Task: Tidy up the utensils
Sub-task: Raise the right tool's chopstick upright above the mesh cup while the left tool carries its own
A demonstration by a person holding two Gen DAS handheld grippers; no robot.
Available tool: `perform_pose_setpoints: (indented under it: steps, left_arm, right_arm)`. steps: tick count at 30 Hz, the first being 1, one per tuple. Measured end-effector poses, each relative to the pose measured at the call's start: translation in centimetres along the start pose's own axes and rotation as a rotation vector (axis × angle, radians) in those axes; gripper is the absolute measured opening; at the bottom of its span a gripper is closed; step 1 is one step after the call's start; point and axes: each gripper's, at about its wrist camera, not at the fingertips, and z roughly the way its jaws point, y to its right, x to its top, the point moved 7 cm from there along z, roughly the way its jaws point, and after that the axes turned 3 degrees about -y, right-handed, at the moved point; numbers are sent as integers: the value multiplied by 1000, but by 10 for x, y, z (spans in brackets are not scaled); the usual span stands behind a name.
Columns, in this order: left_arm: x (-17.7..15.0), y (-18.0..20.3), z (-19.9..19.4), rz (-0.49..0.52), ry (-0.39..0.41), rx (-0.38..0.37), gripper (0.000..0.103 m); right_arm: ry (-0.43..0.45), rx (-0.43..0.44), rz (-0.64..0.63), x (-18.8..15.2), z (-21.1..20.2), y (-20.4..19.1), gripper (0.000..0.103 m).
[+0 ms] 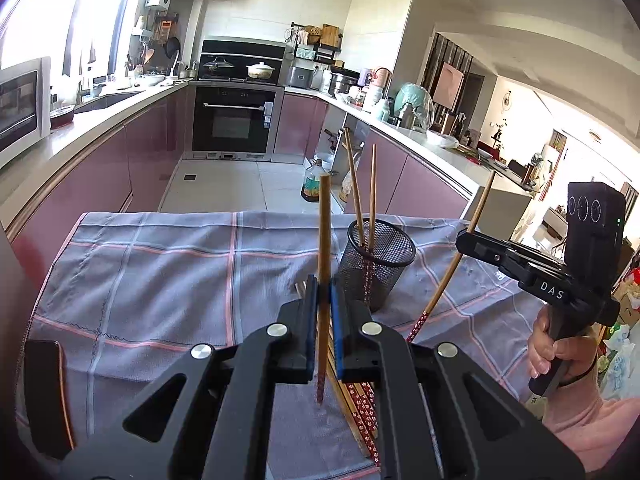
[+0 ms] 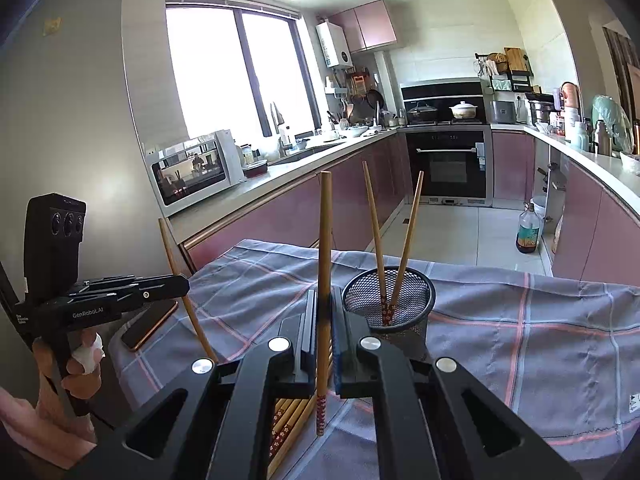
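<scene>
- We hold one chopstick in each claw: the left gripper (image 1: 324,300) is clamped tight on a chopstick (image 1: 324,240) standing nearly upright, and the right gripper (image 2: 325,308) pinches its own chopstick (image 2: 325,248) the same way.
- Two chopsticks (image 2: 394,236) already lean in the black mesh cup (image 2: 390,308), so we judge the sorting begun, not finished.
- A pile of chopsticks (image 2: 290,420) lies on the cloth below our claws, waiting its turn.
- The cup stands just ahead, between both claws.
- The table wears a grey checked cloth (image 1: 160,264); a phone (image 2: 150,324) lies at its left edge.
- Around us is a kitchen with pink cabinets (image 1: 112,168), an oven (image 1: 234,120) and a bright window (image 2: 232,72).
</scene>
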Motion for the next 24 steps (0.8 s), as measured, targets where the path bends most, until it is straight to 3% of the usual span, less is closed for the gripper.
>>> perform_pose_setpoints:
  steps: [24]
  left_arm:
    - [58, 37, -1, 63, 82, -81, 7]
  right_arm:
    - [89, -36, -44, 44, -19, 12, 5]
